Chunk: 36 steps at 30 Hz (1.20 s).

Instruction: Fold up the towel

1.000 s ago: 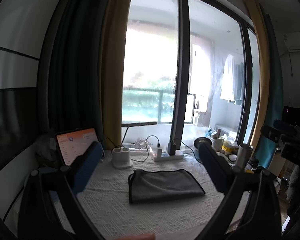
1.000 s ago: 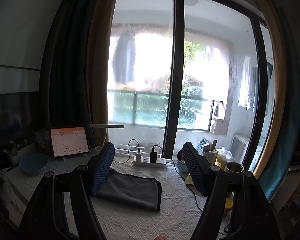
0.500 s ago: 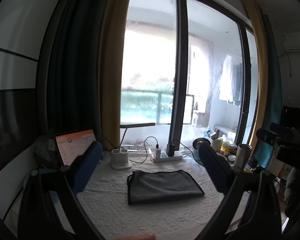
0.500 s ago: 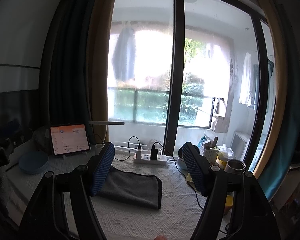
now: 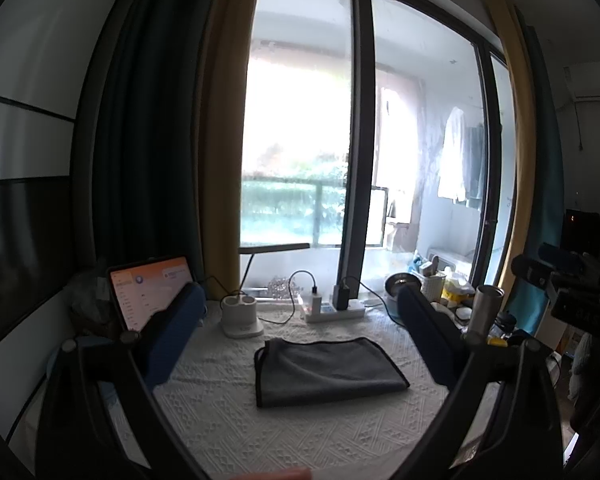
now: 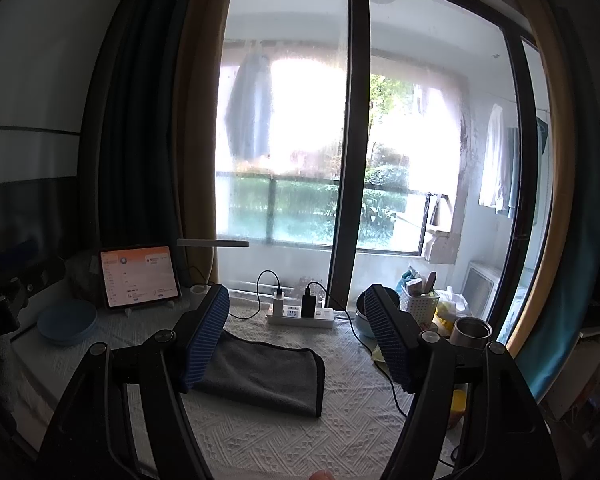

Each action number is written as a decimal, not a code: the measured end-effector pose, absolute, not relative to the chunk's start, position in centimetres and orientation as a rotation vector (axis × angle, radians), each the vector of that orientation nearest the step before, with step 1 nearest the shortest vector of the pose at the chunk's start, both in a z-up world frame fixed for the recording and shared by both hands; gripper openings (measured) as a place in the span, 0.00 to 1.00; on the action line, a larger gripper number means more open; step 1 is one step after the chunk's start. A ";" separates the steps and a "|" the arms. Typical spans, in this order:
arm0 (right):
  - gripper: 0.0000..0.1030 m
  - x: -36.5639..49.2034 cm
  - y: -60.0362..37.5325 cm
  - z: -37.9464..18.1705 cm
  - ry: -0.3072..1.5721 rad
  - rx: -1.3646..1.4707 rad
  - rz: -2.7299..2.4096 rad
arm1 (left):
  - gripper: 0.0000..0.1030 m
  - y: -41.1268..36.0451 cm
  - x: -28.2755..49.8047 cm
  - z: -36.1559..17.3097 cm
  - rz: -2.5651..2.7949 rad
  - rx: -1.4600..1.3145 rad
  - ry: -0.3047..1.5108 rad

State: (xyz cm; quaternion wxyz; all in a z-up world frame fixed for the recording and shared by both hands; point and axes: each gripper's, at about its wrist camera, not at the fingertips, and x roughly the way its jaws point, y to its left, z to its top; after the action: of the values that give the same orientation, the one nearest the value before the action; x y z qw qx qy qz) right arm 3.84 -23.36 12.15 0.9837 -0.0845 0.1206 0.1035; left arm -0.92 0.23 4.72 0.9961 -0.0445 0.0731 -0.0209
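Item: grey towel (image 5: 326, 370), folded flat, mid-table (image 5: 220, 412), near the power strip (image 5: 334, 312). Your left gripper (image 5: 300, 336) and right gripper (image 6: 296, 340): jaws wide apart, holding nothing, raised clear of the cloth. Change over the last second: negligible, views only drifting slightly. Reading: fold looks complete, or another is pending.

Both wrist views face the window from above the bench (image 5: 300, 432), set well back; both share the towel (image 5: 324, 368) (image 6: 268, 376) and power strip (image 5: 336, 312) (image 6: 300, 316).
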 end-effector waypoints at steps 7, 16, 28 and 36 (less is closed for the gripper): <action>0.71 3.9 -23.4 12.2 0.244 -0.170 0.209 | 0.95 0.2 -0.8 4.6 -0.042 -0.088 0.151; 0.71 3.9 -23.4 12.1 0.246 -0.170 0.208 | 0.95 0.0 -0.9 4.5 -0.040 -0.085 0.148; 0.71 4.0 -23.4 12.1 0.247 -0.170 0.209 | 0.95 0.1 -0.9 4.6 -0.040 -0.085 0.148; 0.71 4.0 -23.6 11.5 0.245 -0.166 0.212 | 0.95 0.2 -0.1 4.5 -0.032 -0.077 0.149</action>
State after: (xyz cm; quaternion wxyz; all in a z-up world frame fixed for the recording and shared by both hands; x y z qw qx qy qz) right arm 3.96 -23.63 11.52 0.9834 -0.0825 0.1220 0.1056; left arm -0.07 0.21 4.46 0.9964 -0.0386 0.0742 -0.0158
